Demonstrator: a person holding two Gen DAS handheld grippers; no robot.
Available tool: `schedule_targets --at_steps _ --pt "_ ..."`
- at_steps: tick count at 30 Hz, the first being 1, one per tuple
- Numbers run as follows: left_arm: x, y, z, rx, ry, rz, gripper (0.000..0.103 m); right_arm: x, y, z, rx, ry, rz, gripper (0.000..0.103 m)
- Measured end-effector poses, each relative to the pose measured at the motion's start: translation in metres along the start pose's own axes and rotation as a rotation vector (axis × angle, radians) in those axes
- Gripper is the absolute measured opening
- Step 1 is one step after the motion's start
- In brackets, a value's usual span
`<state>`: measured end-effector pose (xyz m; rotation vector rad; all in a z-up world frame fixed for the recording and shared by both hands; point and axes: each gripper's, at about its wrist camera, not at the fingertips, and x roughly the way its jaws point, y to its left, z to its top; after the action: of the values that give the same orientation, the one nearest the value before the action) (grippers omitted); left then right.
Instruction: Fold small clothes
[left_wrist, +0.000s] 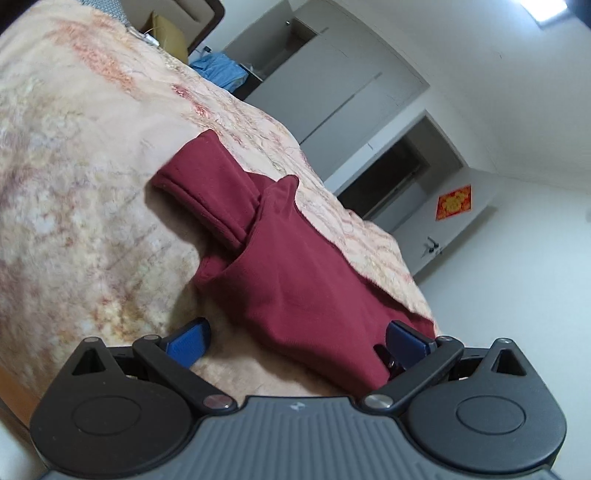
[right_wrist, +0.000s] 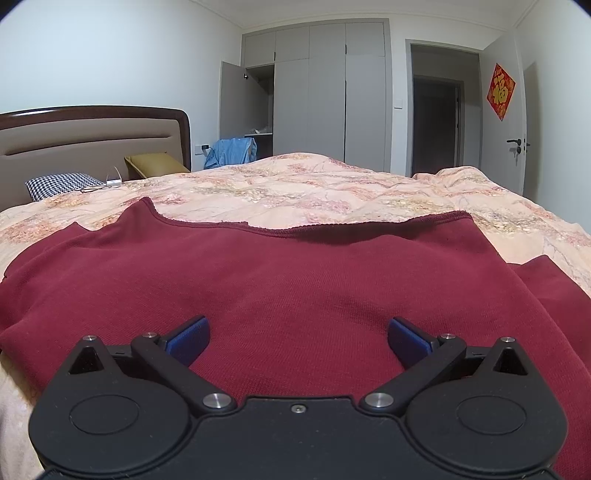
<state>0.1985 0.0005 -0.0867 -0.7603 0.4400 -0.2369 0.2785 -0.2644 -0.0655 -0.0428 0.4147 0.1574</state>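
Right wrist view: bed (right_wrist: 332, 192) under a spread maroon top (right_wrist: 295, 280).
Top: flat on the quilt, one sleeve (left_wrist: 207, 188) folded back.
Right gripper (right_wrist: 299, 338): released, jaws wide over the cloth.
Left gripper (left_wrist: 297, 339): released, at the top's edge.
Risk: pinching quilt along with cloth would likely drag the fold crooked.

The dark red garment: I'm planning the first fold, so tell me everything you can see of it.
The dark red knit garment lies spread, unfolded, on the peach floral quilt of the bed. The fabric looks like a soft, finely ribbed sweater knit with a ribbed edge band at its far side. In the left view a sleeve with a stitched cuff lies doubled back. The open left tool and open right tool both hover over it, holding nothing.
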Motion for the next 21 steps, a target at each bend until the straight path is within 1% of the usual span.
schedule_targets --at_steps 5,6,8,10,12,17,21 --pt "0.022 -0.011 0.007 0.019 -0.016 -0.026 0.103 0.0 0.0 0.0 0.003 0.0 0.003 0.103" --pt "0.028 -0.012 0.008 0.017 -0.024 -0.015 0.103 0.0 -0.001 0.0 0.005 0.0 0.005 0.103" --pt "0.04 -0.013 0.01 -0.002 -0.038 0.033 0.103 -0.001 -0.001 0.0 0.009 -0.001 0.008 0.103" --pt "0.047 -0.013 0.012 -0.022 -0.072 0.058 0.103 -0.001 -0.001 0.0 0.011 -0.002 0.01 0.103" --pt "0.051 -0.011 0.012 -0.037 -0.09 0.077 0.103 -0.001 -0.001 0.0 0.012 -0.002 0.011 0.103" --pt "0.051 -0.009 0.008 -0.011 -0.104 0.064 0.103 -0.001 -0.001 0.001 0.013 -0.004 0.011 0.103" --pt "0.047 -0.001 0.013 -0.064 -0.107 0.033 0.103 -0.001 -0.001 0.002 0.015 -0.007 0.012 0.103"
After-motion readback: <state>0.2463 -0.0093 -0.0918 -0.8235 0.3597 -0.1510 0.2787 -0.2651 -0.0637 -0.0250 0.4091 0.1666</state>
